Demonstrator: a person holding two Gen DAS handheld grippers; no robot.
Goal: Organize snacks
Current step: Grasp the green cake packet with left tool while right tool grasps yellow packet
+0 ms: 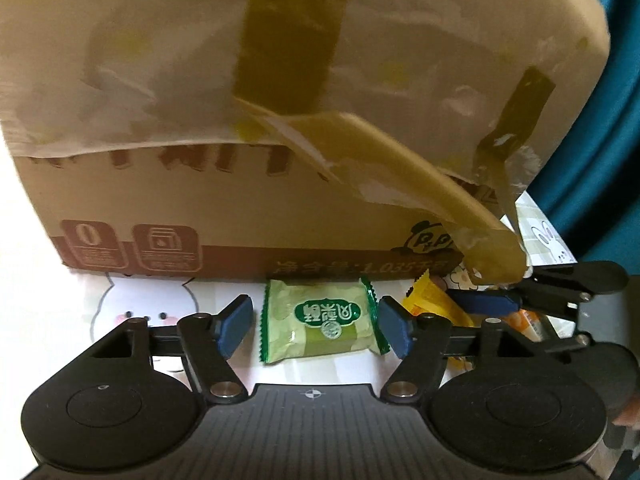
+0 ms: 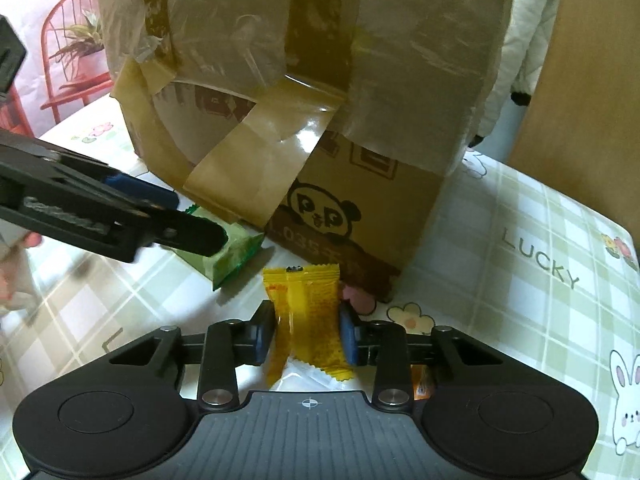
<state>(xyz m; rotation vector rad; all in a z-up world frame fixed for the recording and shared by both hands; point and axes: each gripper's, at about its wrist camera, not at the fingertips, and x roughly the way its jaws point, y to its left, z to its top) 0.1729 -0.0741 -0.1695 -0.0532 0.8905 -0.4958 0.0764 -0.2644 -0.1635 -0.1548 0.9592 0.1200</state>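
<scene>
The left tongs [image 1: 314, 326] stand spread, one blue pad on each side of a green snack [image 1: 320, 320] that lies flat on the worktop [image 2: 520, 280]; a gap shows between each pad and the wrapper, so nothing is pinched. The right tongs [image 2: 307, 330] pinch a yellow snack [image 2: 308, 316] across its middle, both pads pressed against the wrapper, which stands on end with its crimped top edge up and its lower end near the worktop. From the left wrist view the right tongs come in from the right edge, just beside the green snack, with the yellow wrapper under them. An orange packet [image 2: 422, 384] peeks out beneath the right tongs' linkage.

Both snacks sit close to the foot of a cardboard box [image 2: 360, 208], the green one in front of its long side, the yellow one near its corner with a panda logo [image 2: 326, 210]. Loose brown tape [image 1: 420, 184] and torn film hang down the box. The worktop wears a checked cloth [image 2: 500, 340] with rabbits, flowers and the word LUCKY. A red chair [image 2: 68, 40] stands beyond the worktop at the left of the right wrist view.
</scene>
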